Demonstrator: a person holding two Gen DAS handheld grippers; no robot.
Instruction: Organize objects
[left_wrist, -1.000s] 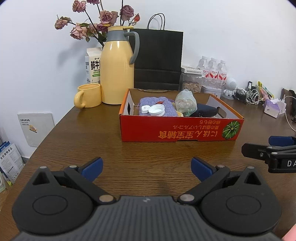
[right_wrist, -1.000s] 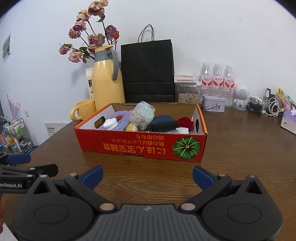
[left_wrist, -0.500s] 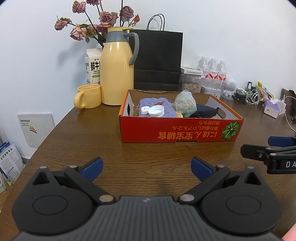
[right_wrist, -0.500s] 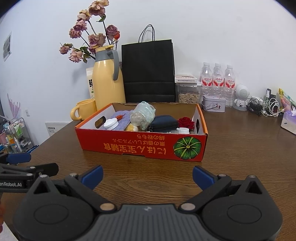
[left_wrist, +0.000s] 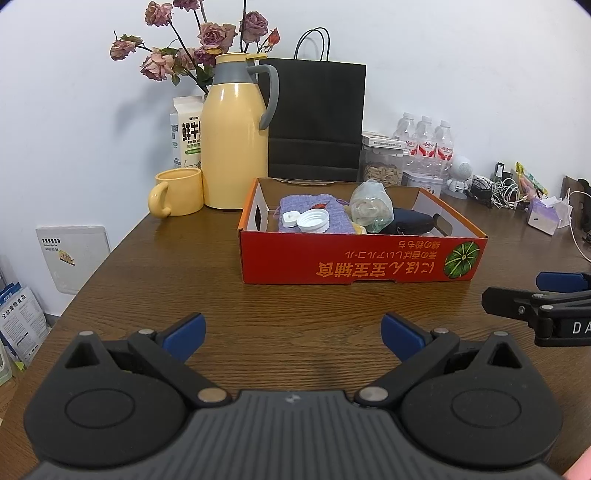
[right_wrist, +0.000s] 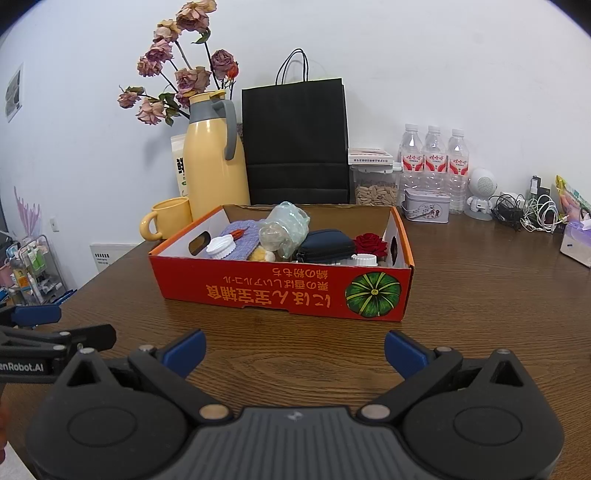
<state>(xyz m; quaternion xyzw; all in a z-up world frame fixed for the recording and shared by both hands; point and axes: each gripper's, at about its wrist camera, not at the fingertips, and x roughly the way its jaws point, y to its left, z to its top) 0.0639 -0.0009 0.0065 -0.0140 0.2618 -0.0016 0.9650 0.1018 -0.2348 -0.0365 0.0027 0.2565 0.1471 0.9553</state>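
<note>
Left wrist view: the left tool (left_wrist: 293, 334) hovers low over the brown wooden table (left_wrist: 184, 288), its blue-tipped fingers (left_wrist: 186, 332) spread wide with nothing between them. Ahead of it, apart from the fingers, stands a shallow red cardboard box (left_wrist: 360, 260) with a green pumpkin printed on its front wall. Inside lie a purple knitted cloth (left_wrist: 334, 218) with a white cap (left_wrist: 313, 220) resting on it, a clear crumpled plastic bag (left_wrist: 370, 206) in the middle, and a dark zip pouch (left_wrist: 412, 222) to the right of the bag. Behind the box, by the wall, stand a yellow mug (left_wrist: 178, 192), a yellow thermos jug (left_wrist: 234, 131), a milk carton (left_wrist: 185, 131) and a black paper bag (left_wrist: 316, 120). The right tool (left_wrist: 537, 295) enters at the right edge; only its side shows here.

Right wrist view: the right tool (right_wrist: 295, 352) also hangs above the table (right_wrist: 480, 295) with its fingers (right_wrist: 404, 354) wide apart and empty. The box (right_wrist: 282, 293) sits just ahead. From this side a red rose (right_wrist: 370, 244) shows at the box's right end, beside the pouch (right_wrist: 327, 245), with the bag (right_wrist: 284, 229), cloth (right_wrist: 245, 236) and cap (right_wrist: 220, 246) to the left. Three water bottles (right_wrist: 434, 162) and a tin (right_wrist: 425, 205) stand at the back right. The left tool (right_wrist: 44, 328) pokes in at the left edge.
</note>
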